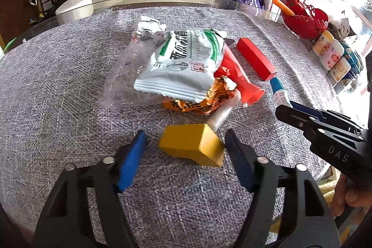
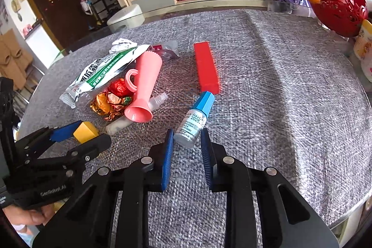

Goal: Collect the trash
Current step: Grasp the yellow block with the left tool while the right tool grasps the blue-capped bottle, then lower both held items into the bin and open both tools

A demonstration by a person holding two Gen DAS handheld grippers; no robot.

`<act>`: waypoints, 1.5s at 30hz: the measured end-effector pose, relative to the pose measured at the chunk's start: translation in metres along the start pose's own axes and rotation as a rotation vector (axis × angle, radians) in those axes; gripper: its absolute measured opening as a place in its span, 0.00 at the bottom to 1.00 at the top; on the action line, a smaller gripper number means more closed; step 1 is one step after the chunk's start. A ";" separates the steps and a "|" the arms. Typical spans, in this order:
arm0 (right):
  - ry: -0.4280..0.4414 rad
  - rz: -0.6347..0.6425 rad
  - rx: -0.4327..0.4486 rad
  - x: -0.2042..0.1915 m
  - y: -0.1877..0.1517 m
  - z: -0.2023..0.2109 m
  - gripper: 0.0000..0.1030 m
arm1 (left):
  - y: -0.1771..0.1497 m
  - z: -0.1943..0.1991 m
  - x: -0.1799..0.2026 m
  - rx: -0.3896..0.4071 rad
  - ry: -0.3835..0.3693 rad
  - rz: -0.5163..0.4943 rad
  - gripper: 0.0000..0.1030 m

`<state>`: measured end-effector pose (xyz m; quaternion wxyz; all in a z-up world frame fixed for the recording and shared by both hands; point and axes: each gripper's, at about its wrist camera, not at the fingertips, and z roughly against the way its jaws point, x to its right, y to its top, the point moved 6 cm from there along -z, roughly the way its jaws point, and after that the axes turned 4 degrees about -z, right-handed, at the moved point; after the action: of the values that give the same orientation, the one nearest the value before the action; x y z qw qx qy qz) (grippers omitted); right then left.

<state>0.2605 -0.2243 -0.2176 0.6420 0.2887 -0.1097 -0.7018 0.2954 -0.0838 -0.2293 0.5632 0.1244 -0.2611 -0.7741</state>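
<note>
Right claw (image 2: pixel 187 143) pinches the dropper bottle (image 2: pixel 194 121); left claw (image 1: pixel 186 141) straddles the yellow block (image 1: pixel 193 147).

yellow block (image 1: pixel 193 147), red block (image 2: pixel 206 67), pink funnel (image 2: pixel 143 87), blue-capped dropper bottle (image 2: pixel 194 121), white-green printed wrapper (image 1: pixel 183 64), orange-gold foil (image 1: pixel 202 98), grey heathered tablecloth (image 2: pixel 279 85), red openwork basket (image 2: pixel 338 13), blue gripper pads (image 1: pixel 131 159)
</note>
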 end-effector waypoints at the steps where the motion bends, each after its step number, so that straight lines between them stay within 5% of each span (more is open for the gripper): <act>1: 0.001 0.001 0.000 0.000 -0.001 0.001 0.24 | 0.000 0.000 0.001 -0.001 0.013 -0.006 0.52; 19: 0.035 0.026 0.009 -0.021 -0.052 0.052 0.23 | -0.047 0.042 0.019 -0.003 0.003 -0.016 0.51; 35: 0.061 0.066 -0.018 -0.039 -0.127 0.094 0.21 | -0.144 0.096 0.038 -0.048 -0.014 -0.012 0.51; 45: 0.044 0.078 -0.094 -0.041 -0.162 0.075 0.21 | -0.189 0.079 0.046 -0.126 -0.046 -0.006 0.51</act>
<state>0.0840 -0.1768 -0.2308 0.6839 0.2690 -0.0738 -0.6741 0.0887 -0.0629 -0.2616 0.5613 0.0717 -0.2244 -0.7934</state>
